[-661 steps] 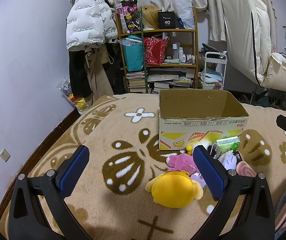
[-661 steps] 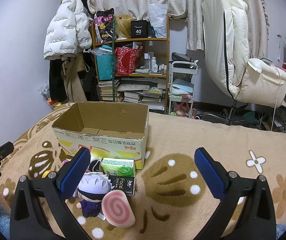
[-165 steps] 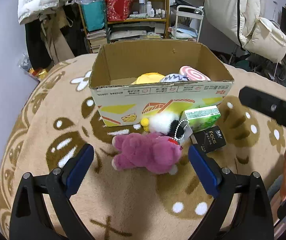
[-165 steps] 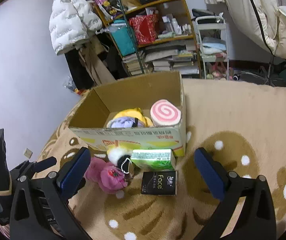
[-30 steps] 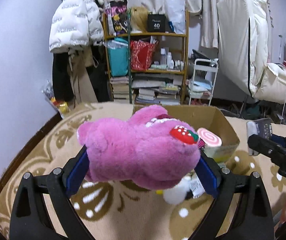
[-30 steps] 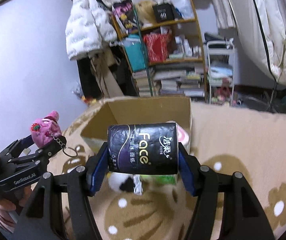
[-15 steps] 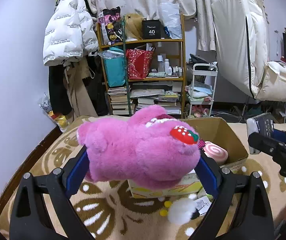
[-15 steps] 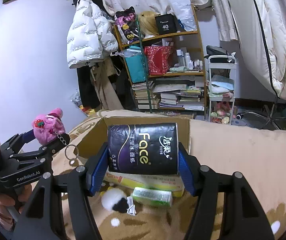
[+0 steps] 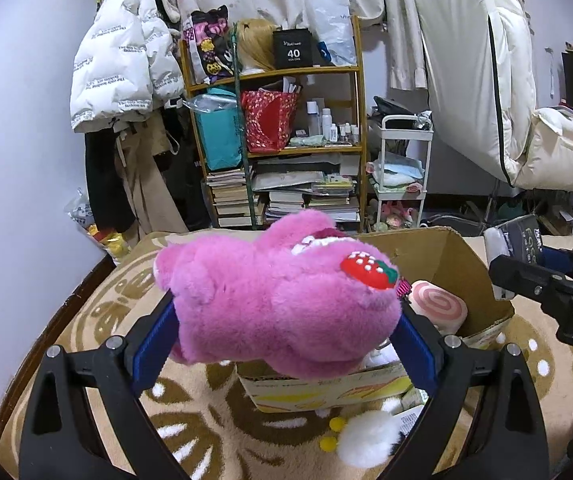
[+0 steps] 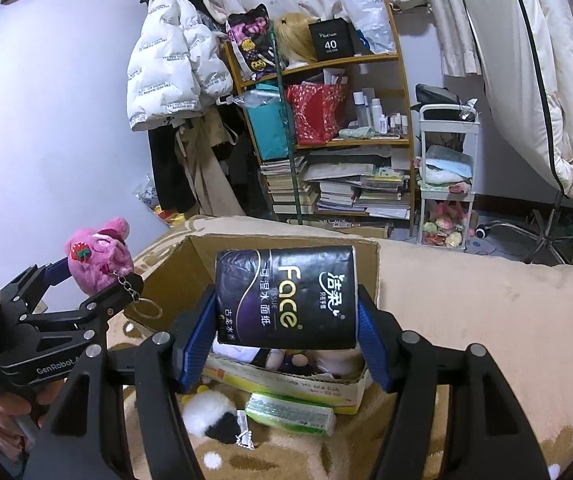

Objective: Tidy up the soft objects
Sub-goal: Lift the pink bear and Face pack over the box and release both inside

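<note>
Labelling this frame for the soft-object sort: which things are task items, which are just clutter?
Job items:
- fluffy pink plush toy, clamped in left gripper
- black "Face" tissue pack, clamped in right gripper
- open cardboard box
- pink swirl cushion inside it
- white-and-black pompom and green tissue pack on the blanket

Lying about:
- wooden shelf
- white puffer jacket

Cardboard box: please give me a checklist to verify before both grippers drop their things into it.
1. Left gripper clamps the fluffy pink plush toy between its blue pads: ok.
2. Right gripper clamps the black Face tissue pack: ok.
3. Open brown cardboard box upright, top open: ok.
4. Free space inside beside the pink swirl cushion: cannot tell.
5. Both loads directly over the opening: cannot tell.
6. Toy's metal keyring hangs free of the box edge: ok.
</note>
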Tool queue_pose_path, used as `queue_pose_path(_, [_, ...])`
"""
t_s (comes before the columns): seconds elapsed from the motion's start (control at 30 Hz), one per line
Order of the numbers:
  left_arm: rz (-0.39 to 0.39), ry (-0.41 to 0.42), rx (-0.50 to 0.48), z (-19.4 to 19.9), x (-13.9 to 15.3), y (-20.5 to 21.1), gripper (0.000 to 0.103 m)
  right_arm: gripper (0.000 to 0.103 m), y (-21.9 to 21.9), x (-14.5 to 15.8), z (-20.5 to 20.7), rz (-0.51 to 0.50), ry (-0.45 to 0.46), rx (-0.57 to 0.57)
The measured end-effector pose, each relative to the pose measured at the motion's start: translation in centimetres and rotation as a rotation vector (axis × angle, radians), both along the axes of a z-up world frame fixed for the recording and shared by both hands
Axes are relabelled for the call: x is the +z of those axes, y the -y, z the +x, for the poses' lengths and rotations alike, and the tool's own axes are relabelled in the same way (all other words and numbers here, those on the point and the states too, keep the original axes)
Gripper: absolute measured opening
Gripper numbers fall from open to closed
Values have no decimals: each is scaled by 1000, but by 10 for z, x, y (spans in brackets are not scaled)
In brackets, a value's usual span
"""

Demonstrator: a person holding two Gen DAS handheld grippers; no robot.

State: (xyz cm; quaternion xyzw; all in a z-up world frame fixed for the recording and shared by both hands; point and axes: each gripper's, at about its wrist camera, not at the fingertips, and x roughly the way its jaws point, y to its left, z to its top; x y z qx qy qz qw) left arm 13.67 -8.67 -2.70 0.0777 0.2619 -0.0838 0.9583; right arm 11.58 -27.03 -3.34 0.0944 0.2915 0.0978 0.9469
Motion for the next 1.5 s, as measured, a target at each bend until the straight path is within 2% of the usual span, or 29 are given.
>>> queue_pose_path(0.63, [19, -38, -33, 22, -20, 13, 96, 69, 6, -26, 28, 34, -67, 14])
queue_pose_path(0.87, [26, -87, -45, 29, -28, 16, 96, 69, 14, -30, 32, 86, -91, 6])
queue_pose_path(1.03, [58, -93, -48, 27, -30, 21, 101, 75, 15, -33, 32, 99, -99, 10])
queue_pose_path(1.13, [35, -105, -72, 26, -31, 21, 102, 80, 14, -33, 32, 98, -103, 13])
queue_pose_path(1.3, [22, -120, -79, 26, -32, 20, 102, 81, 13, -33, 31, 98, -98, 11])
queue_pose_path(1.5, [25, -132, -34, 28, -32, 12, 102, 84, 15, -33, 30, 108, -102, 5])
